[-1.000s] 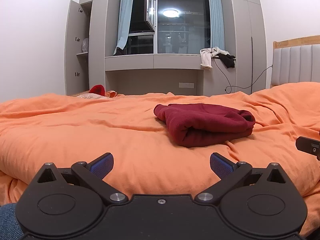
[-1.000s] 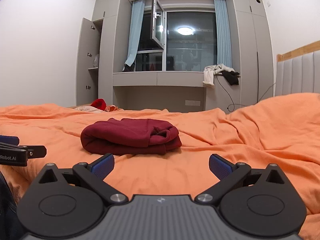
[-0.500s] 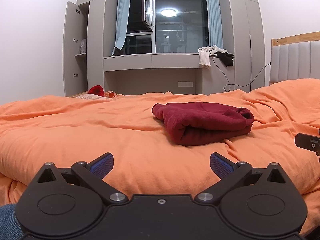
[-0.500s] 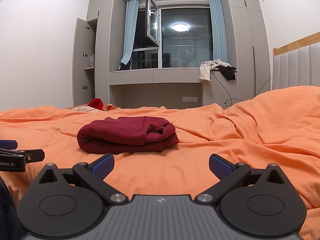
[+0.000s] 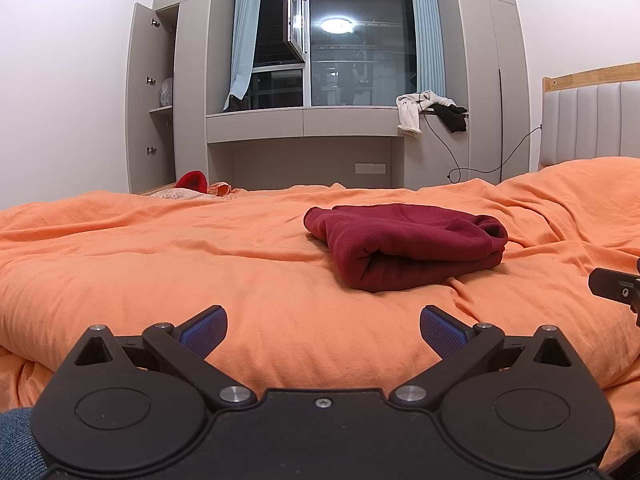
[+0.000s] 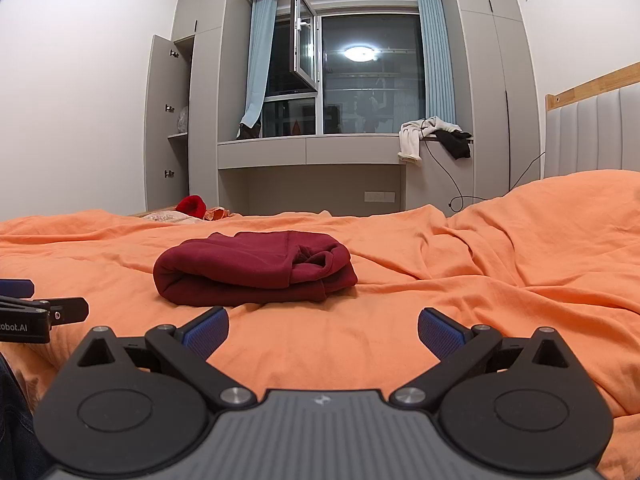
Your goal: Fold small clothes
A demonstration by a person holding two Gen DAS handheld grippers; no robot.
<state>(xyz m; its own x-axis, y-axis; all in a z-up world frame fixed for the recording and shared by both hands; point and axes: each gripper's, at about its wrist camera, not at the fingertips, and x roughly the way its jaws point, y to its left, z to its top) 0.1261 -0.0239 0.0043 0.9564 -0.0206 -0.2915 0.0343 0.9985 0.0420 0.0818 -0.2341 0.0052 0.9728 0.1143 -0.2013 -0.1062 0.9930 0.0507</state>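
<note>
Now, garment: a dark red sweatshirt lies folded into a thick bundle on the orange duvet, roughly mid-bed; its rounded fold faces the near edge.
Same garment, right wrist view: the bundle sits left of centre, a loose cuff or hem opening showing on its right end.
Left gripper: the left gripper hangs low over the near edge of the duvet, jaws spread wide, nothing between the blue pads; the sweatshirt is ahead and to its right, apart from it.
Right gripper: the right gripper is likewise spread wide and empty, pads clear of the cloth, with the sweatshirt just ahead and to its left.
Cross-views: a black part of the right gripper shows at the right edge of the left view; the left gripper's finger appears at the left edge of the right view.
Bedding: duvet wrinkled, mounded higher on the right near the padded headboard.
Background: window dark with a lamp reflection; white and black clothes heaped on the sill; a red item beyond the far bed edge.
Person: denim-clad leg at the lower left corner.
</note>
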